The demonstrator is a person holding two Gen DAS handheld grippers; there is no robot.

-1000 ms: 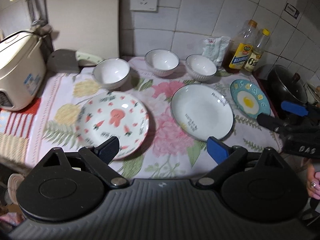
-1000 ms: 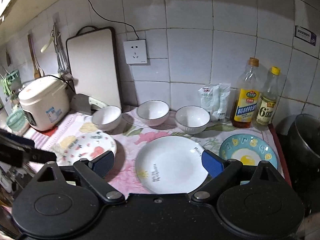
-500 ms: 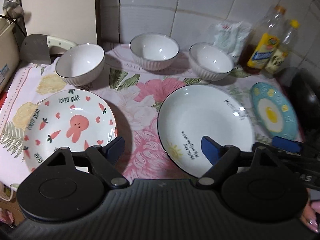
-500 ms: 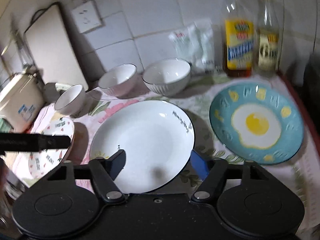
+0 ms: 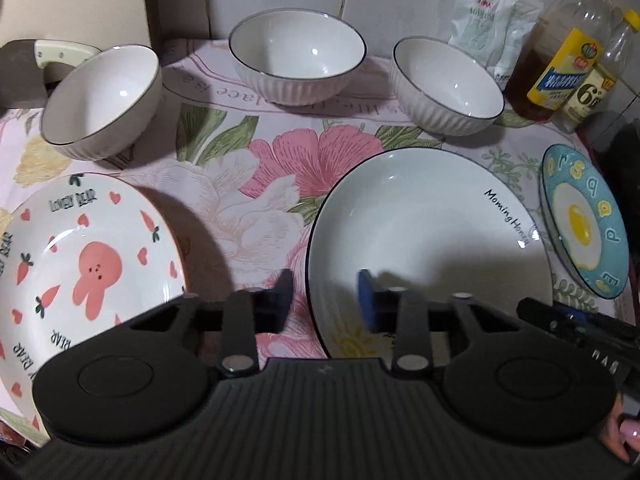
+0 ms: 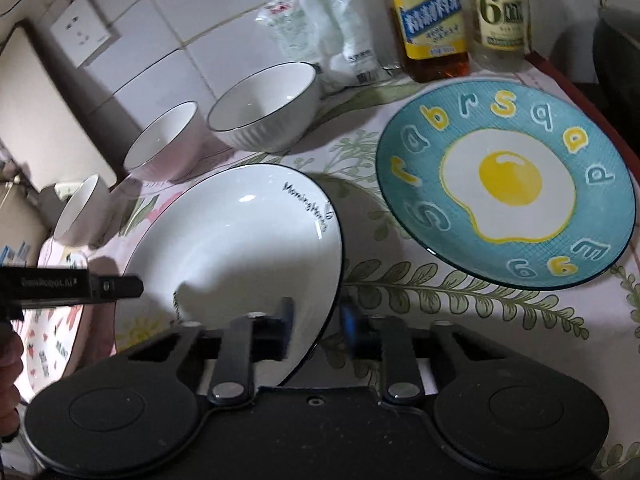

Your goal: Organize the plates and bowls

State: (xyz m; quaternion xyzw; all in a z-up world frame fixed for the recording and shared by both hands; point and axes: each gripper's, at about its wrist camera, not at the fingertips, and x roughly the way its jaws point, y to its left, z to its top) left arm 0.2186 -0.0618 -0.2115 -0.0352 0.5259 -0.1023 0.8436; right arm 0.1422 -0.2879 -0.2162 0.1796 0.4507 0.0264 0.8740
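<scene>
Both sets of jaws have narrowed since half a second ago yet remain parted, gripping nothing. The left gripper straddles the near left rim of the white plate, one pad over the flowered cloth, the other over the plate. The right gripper brackets the same plate's near right rim, which runs up between its pads; whether they touch it is unclear. The plate is round, glossy, dark-rimmed and lies flat, its lettering toward the blue egg plate just to its right. Left of the white plate lies the rabbit plate. Behind it stand three ribbed white bowls, upright, with two bottles behind the egg plate.
</scene>
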